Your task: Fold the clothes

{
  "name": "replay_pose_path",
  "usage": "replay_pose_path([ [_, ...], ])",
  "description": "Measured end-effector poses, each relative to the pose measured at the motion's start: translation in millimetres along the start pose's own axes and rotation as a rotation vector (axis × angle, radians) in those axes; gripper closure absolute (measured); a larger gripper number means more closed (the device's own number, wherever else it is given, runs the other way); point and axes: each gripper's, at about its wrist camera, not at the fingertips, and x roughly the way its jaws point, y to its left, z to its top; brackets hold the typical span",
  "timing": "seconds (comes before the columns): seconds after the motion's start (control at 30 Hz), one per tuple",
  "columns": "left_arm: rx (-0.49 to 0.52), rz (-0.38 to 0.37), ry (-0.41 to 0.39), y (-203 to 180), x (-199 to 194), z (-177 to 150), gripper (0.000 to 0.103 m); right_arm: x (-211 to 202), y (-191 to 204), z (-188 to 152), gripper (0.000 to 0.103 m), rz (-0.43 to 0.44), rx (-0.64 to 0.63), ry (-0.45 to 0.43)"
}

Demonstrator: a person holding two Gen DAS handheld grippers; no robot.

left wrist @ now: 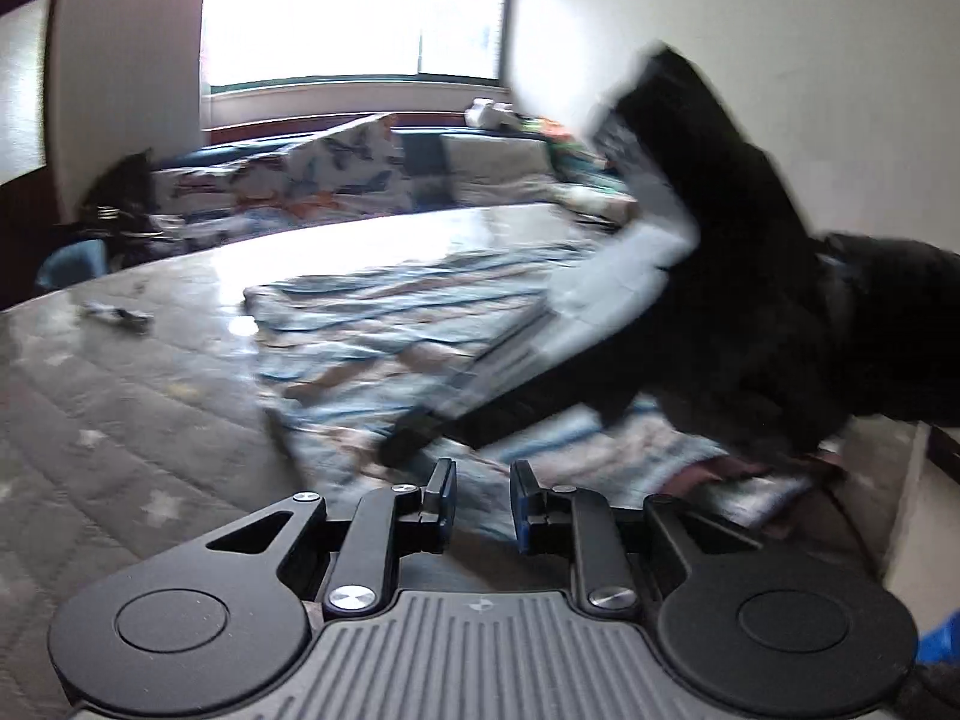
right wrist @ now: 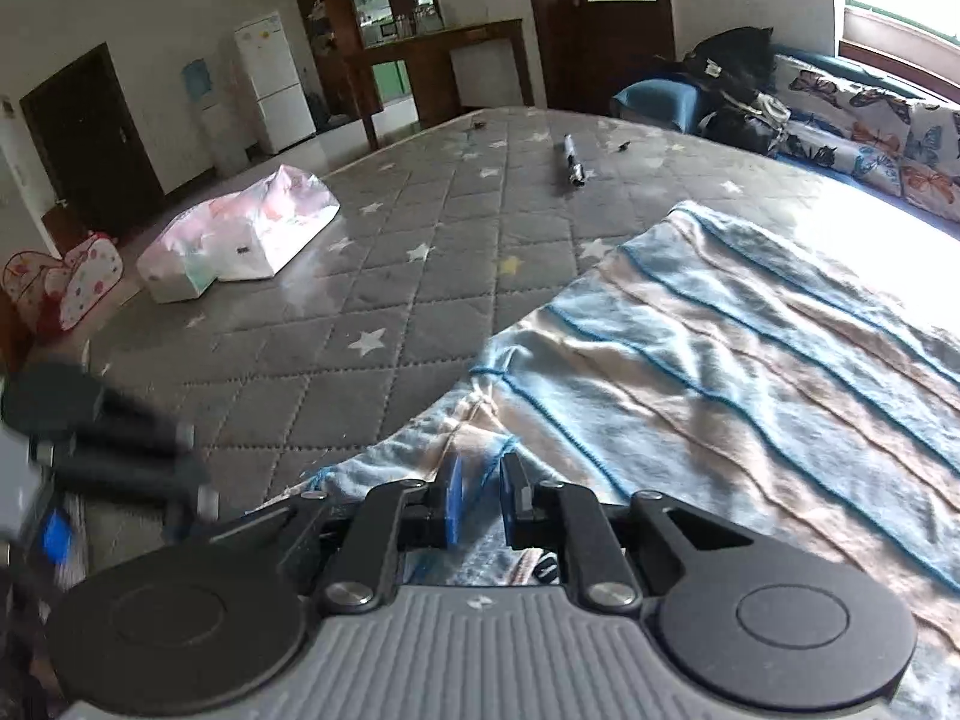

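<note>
A blue, white and tan striped cloth (right wrist: 750, 348) lies spread on a grey star-patterned mattress (right wrist: 372, 276). My right gripper (right wrist: 480, 498) sits at the cloth's near corner, its jaws narrowly apart with the cloth's edge between them. In the left wrist view the same cloth (left wrist: 384, 336) lies ahead. My left gripper (left wrist: 483, 498) hovers over the cloth's near edge, jaws slightly apart and empty. The right gripper and the black-sleeved arm (left wrist: 750, 276) reach in from the right, blurred.
A pink and white plastic-wrapped bundle (right wrist: 240, 240) lies on the mattress at the left. A dark pen-like object (right wrist: 570, 159) lies farther back. A butterfly-print sofa (right wrist: 870, 144) with black bags (right wrist: 732, 84) stands behind. The left gripper (right wrist: 108, 438) shows blurred at the left.
</note>
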Motion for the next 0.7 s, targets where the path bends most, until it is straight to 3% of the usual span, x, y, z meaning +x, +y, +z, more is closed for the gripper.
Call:
replay_pose_path([
  [0.27, 0.020, -0.066, 0.079, -5.7, -0.2, -22.5, 0.083, 4.7, -3.6, 0.9, 0.092, 0.014, 0.011, 0.022],
  [0.53, 0.073, -0.137, 0.111, -21.9, -25.9, -38.5, 0.083, 5.7, -1.5, 0.6, 0.092, 0.006, -0.001, 0.023],
  [0.6, 0.062, -0.141, 0.090, -16.4, -30.2, -31.7, 0.083, 5.4, -0.4, 0.2, 0.091, 0.002, -0.006, 0.022],
  [0.7, 0.055, -0.084, 0.027, -8.3, -32.7, -16.6, 0.083, 5.2, 0.4, -0.2, 0.091, -0.001, -0.009, 0.021],
])
